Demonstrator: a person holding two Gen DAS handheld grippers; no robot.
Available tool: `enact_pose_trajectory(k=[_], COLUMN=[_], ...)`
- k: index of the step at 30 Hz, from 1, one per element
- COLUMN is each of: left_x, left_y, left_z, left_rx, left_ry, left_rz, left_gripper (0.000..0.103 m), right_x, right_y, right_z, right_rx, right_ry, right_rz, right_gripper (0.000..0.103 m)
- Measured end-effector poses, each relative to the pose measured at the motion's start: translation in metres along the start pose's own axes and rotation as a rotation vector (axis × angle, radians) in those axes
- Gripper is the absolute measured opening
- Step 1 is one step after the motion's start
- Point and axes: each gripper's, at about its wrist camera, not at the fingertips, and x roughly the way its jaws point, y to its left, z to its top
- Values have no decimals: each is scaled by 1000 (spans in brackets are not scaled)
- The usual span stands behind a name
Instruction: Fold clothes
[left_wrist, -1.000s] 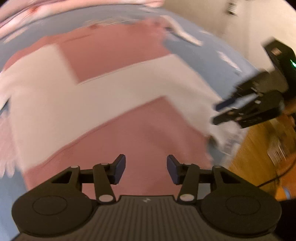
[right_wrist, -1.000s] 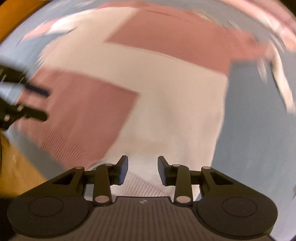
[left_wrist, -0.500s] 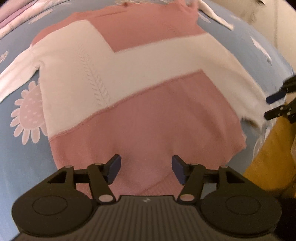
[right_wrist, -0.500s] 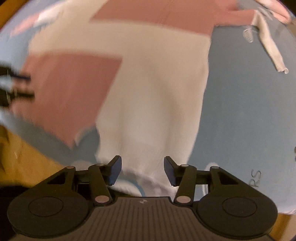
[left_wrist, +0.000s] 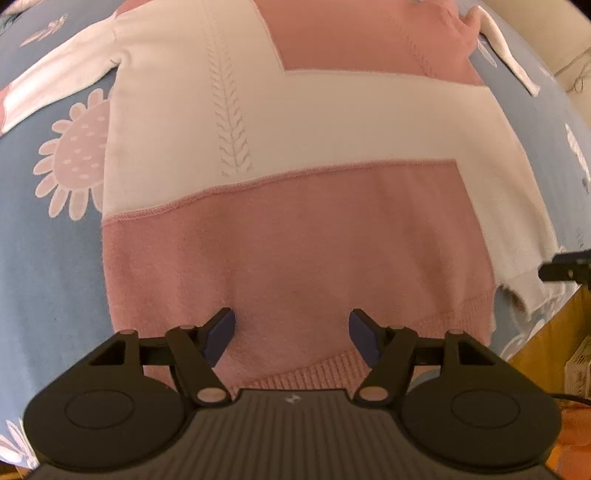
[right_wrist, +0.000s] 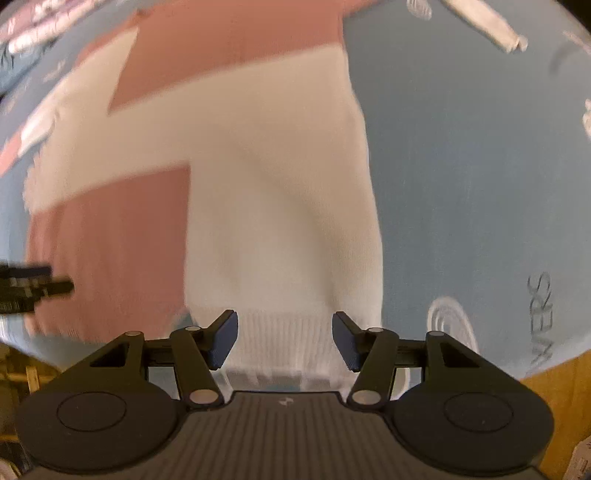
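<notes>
Hovering over the near hem: both grippers, jaws apart, nothing held. The left gripper (left_wrist: 291, 334) sits above the ribbed pink hem of the pink-and-white colour-block knitted sweater (left_wrist: 295, 229); the right gripper (right_wrist: 284, 339) frames the ribbed white hem of the same sweater (right_wrist: 280, 221), its tip also showing at the edge of the left view (left_wrist: 565, 267). The sweater lies spread flat, body open, one white sleeve (left_wrist: 55, 92) stretched out to the side, neck end away from the grippers. My read: this looks like lining up for a two-corner pinch at the hem, though a flat garment with open jaws fits smoothing-out just as well, so I can't pin the stage. A fold from here would call for both jaws closing on the hem rib through both layers, then lifting evenly so the knit doesn't stretch or skew. Surface is a soft light-blue bedspread (left_wrist: 51, 258) printed with pink daisy shapes (left_wrist: 70, 162) and grey lettering (right_wrist: 543, 321). Warm orange-brown wooden floor (right_wrist: 550, 391) below the edge; the right view is motion-blurred.
</notes>
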Motion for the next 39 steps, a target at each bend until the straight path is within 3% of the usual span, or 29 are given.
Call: enact_pose_trajectory(k=[5, 8, 12, 18, 21, 26, 31, 34, 39], left_x=[1, 8, 12, 16, 18, 22, 24, 28, 38], left_y=[9, 17, 25, 35, 38, 29, 26, 22, 12], left_z=[7, 9, 9, 13, 14, 12, 10, 15, 28], left_rx=[-25, -48, -70, -99, -90, -3, -31, -51, -74], left_ry=[8, 36, 44, 47, 45, 37, 22, 31, 65], left_rz=[7, -4, -29, -81, -99, -71, -48, -14, 64], left_gripper=[68, 68, 69, 76, 78, 80, 80, 84, 88], right_x=[9, 15, -1, -2, -11, -21, 10, 28, 17], right_y=[8, -12, -27, -22, -8, 18, 24, 7, -26], right_z=[34, 51, 37, 31, 41, 90, 138, 137, 124], right_rx=[65, 134, 210, 246, 236, 175, 135, 156, 149], right_ry=[-65, -44, -37, 25, -12, -168, -216, -200, -193], right_rz=[59, 65, 66, -10, -24, 40, 101, 138, 206], right_gripper=[65, 65, 65, 65, 65, 72, 72, 71, 71])
